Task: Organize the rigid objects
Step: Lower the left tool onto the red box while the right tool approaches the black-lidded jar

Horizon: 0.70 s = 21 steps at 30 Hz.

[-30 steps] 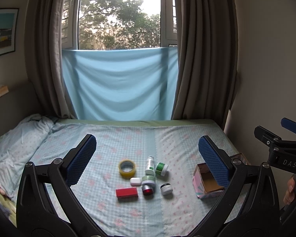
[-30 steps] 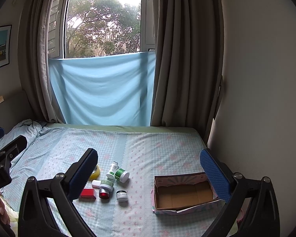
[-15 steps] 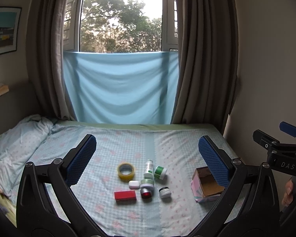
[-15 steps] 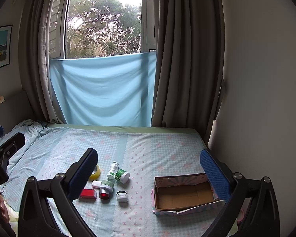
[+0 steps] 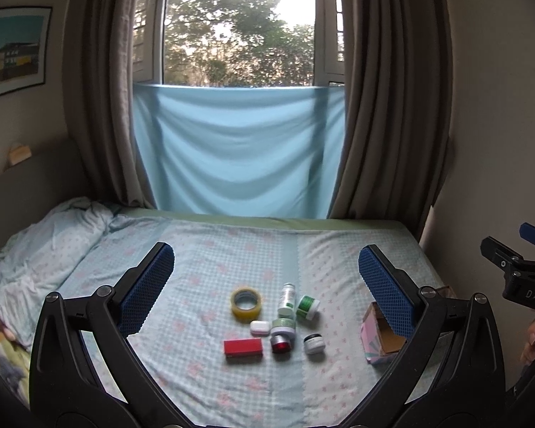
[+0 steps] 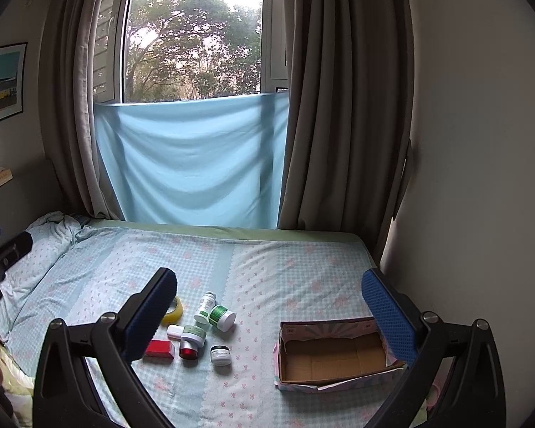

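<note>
A cluster of small items lies mid-bed: a yellow tape roll (image 5: 246, 299), a white bottle (image 5: 286, 295), a green-labelled jar (image 5: 307, 306), a small white case (image 5: 260, 328), a red-ended jar (image 5: 281, 342), a black-lidded jar (image 5: 314, 343) and a red box (image 5: 243, 347). To their right sits an empty cardboard box (image 6: 333, 356). My left gripper (image 5: 265, 281) hangs open well above and short of the cluster. Over the box side my right gripper (image 6: 269, 315) is open too, holding nothing.
The checked bed sheet (image 6: 267, 267) spreads around the items. A rumpled pillow (image 5: 42, 246) lies at the left. Curtains (image 6: 339, 107) and a blue cloth (image 6: 192, 157) cover the window behind the bed. A wall (image 6: 481, 178) borders the right side.
The left wrist view has tilted up slightly, so the items sit lower in it. The right wrist view is nearly the same. Both grippers stay open.
</note>
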Tool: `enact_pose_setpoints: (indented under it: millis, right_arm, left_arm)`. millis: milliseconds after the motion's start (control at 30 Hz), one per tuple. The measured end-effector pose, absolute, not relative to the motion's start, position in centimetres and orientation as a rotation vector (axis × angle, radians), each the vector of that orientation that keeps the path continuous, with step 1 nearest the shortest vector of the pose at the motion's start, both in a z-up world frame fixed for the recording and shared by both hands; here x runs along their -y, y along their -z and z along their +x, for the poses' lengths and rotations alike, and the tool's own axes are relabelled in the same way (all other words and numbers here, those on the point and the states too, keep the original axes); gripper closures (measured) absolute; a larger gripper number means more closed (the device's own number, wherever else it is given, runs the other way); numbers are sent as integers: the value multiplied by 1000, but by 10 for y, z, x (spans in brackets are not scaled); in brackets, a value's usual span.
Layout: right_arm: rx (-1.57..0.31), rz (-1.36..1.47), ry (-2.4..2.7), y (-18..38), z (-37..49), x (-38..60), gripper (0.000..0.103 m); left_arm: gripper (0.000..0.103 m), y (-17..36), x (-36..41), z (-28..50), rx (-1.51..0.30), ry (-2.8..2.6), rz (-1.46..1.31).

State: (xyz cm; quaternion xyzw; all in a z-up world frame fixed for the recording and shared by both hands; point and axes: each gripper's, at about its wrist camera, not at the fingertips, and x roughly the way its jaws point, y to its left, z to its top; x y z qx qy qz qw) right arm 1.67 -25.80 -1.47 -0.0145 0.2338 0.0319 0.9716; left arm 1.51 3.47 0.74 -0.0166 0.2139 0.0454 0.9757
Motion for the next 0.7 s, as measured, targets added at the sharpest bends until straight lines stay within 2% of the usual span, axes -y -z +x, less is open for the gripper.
enact_pose_setpoints:
  millis: [300, 500, 700]
  right_arm:
    - [-566, -48, -169, 43, 48, 251, 0]
    - [-654, -80, -162, 80, 73, 230, 0]
    - [-820, -137, -158, 130, 100, 191, 0]
  left_arm:
    - [1, 27, -49, 37, -577, -60, 68]
    - [1, 71, -68, 72, -695, 23, 139]
    - [1, 127, -97, 123, -812, 181, 233]
